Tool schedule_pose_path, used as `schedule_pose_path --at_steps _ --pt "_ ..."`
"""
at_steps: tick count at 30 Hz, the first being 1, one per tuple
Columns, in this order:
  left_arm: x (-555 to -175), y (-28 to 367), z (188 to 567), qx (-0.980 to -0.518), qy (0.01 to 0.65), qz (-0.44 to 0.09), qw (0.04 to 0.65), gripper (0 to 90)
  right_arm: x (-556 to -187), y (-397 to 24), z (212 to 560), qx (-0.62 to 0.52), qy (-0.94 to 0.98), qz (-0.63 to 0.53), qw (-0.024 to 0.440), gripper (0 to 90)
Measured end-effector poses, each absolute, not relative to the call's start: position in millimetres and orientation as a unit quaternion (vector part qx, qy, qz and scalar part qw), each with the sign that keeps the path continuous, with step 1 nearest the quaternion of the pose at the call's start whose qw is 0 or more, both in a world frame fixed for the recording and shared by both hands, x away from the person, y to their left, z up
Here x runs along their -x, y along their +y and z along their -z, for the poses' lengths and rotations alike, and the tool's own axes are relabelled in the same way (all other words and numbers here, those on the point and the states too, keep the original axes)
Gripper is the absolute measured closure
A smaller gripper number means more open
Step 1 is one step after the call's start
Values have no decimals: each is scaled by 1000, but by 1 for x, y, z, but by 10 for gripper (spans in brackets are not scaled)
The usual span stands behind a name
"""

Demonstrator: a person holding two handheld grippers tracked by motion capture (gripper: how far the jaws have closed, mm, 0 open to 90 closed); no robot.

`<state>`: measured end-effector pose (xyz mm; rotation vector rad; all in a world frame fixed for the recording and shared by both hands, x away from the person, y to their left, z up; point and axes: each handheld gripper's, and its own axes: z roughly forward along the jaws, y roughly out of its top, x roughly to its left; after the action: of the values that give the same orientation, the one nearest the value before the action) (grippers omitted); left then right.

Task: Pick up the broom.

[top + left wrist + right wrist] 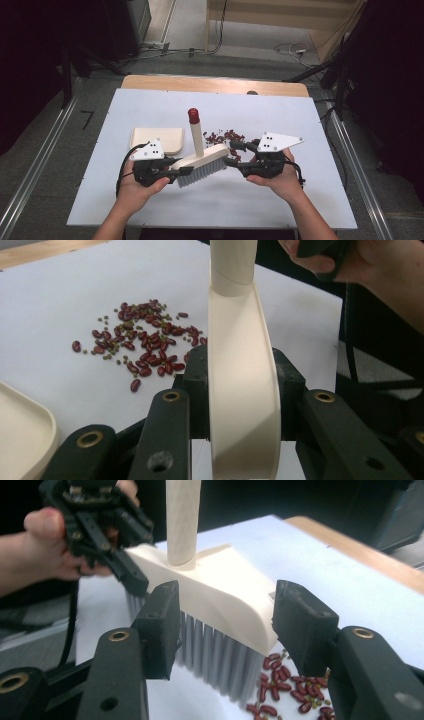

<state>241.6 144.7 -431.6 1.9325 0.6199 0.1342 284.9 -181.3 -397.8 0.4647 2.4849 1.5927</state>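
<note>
Left gripper (172, 171) clamps brush (204, 162) (cream head); right gripper (225, 630) jaws stand apart around its end

bare mat (280, 200) near the person – beans (225, 136), dustpan (157, 139) crowd beyond brush (202, 161)

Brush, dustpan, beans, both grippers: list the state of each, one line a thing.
brush: lifted and tilted, handle up, clamped at one end of its head.
left gripper: shut on the brush head.
right gripper: open, jaws either side of the brush's other end, not pressing.
beans: scattered loose on the white table, unswept.
dustpan: flat on the table, empty as far as visible.
</note>
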Motion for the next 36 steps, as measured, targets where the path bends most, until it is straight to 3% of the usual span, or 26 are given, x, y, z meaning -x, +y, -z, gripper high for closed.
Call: schedule_pose_path --at_steps 9,13,21,31,36 --pt "-237 134 436 -843 194 -26 502 687 -289 -180 412 -123 856 -501 42 447" --pt "-235 129 437 -852 171 -12 495 687 -287 -174 422 -84 870 -486 -19 473" --pt "-232 124 438 -859 142 10 491 687 -281 -164 429 -50 884 -459 -75 509" --pt "-231 120 441 -866 121 36 483 687 -280 -156 440 -28 891 -430 -144 638" --pt "-236 124 447 -859 114 70 494 684 -275 -153 437 -27 897 -418 -142 659"
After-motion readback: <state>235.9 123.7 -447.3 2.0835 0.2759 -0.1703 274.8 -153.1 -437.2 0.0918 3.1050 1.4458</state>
